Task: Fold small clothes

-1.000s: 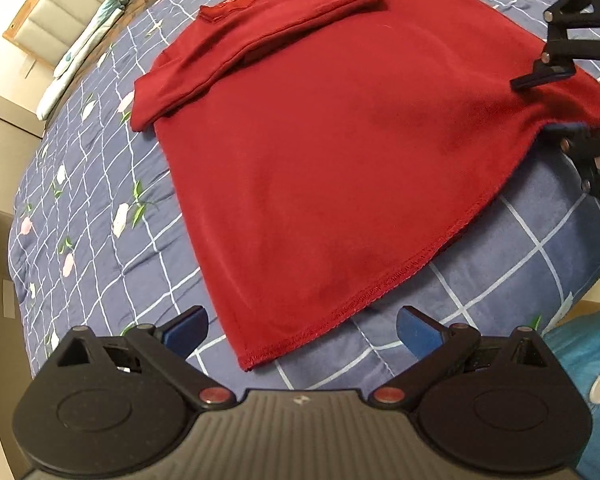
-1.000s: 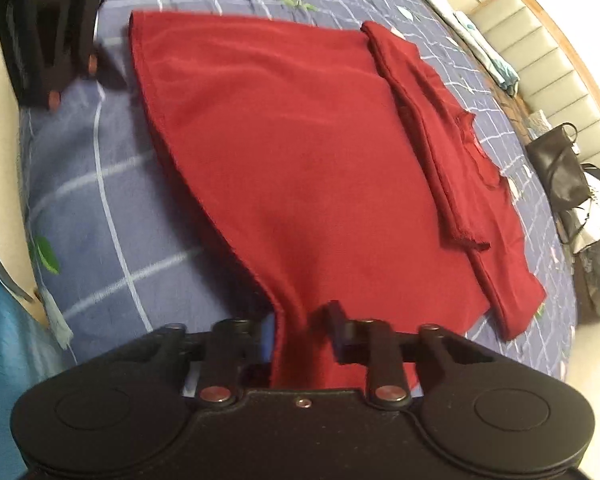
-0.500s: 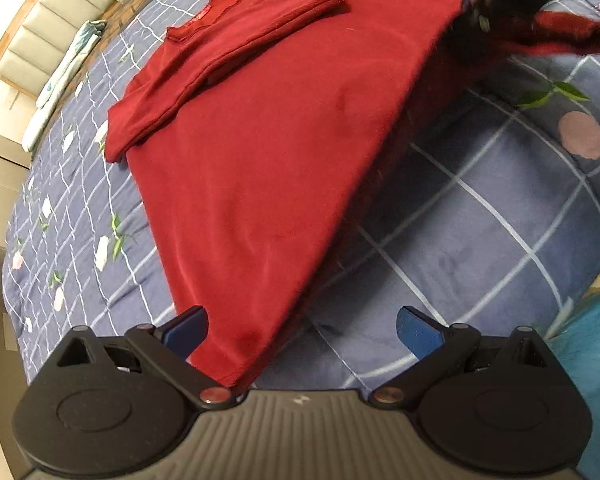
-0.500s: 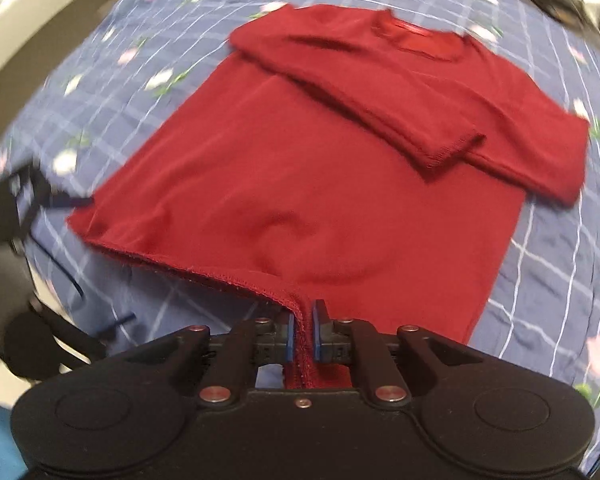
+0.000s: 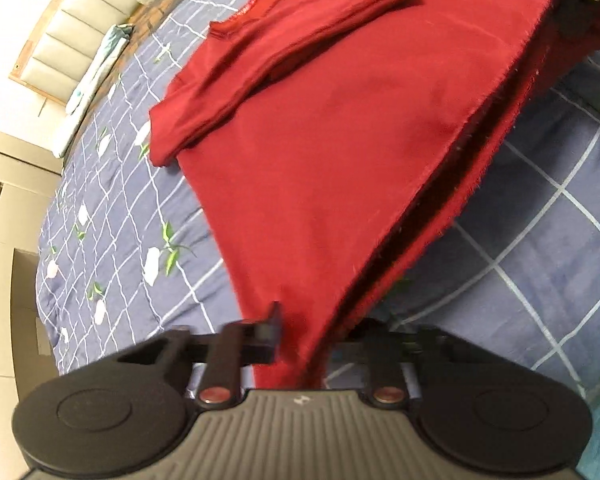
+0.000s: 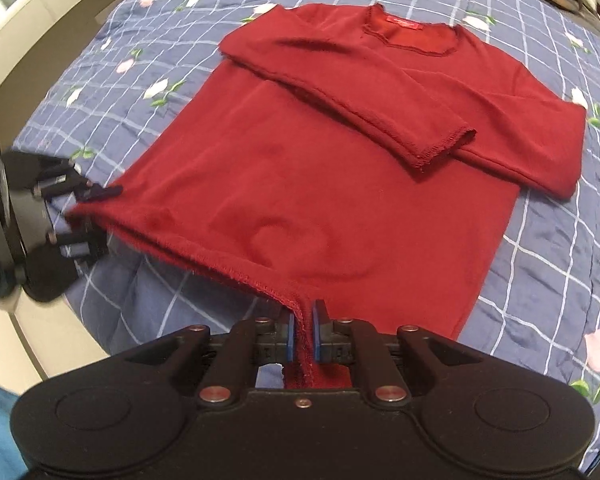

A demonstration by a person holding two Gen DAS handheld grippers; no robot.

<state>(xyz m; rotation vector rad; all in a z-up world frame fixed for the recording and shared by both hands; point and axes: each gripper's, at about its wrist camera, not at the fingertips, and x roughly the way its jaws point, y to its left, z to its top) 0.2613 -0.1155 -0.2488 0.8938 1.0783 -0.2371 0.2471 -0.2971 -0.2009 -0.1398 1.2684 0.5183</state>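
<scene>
Hem corners both grabbed now, so the bottom-up fold looks ready to go.
Left tool (image 5: 304, 332) was wide open off the bed's near edge half a second back; now it's pinched on the red sweater (image 6: 340, 184) at its left hem corner. Right tool (image 6: 303, 334) stays clamped on the hem, which hangs lifted over the blue checked bed (image 6: 540, 280), sleeves already folded in.

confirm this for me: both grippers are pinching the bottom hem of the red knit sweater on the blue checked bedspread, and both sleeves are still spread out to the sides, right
Not quite. Both sleeves are folded across the chest of the red knit sweater, as the right wrist view shows. The rest holds: the left gripper and right gripper pinch the hem above the blue checked bedspread.
</scene>
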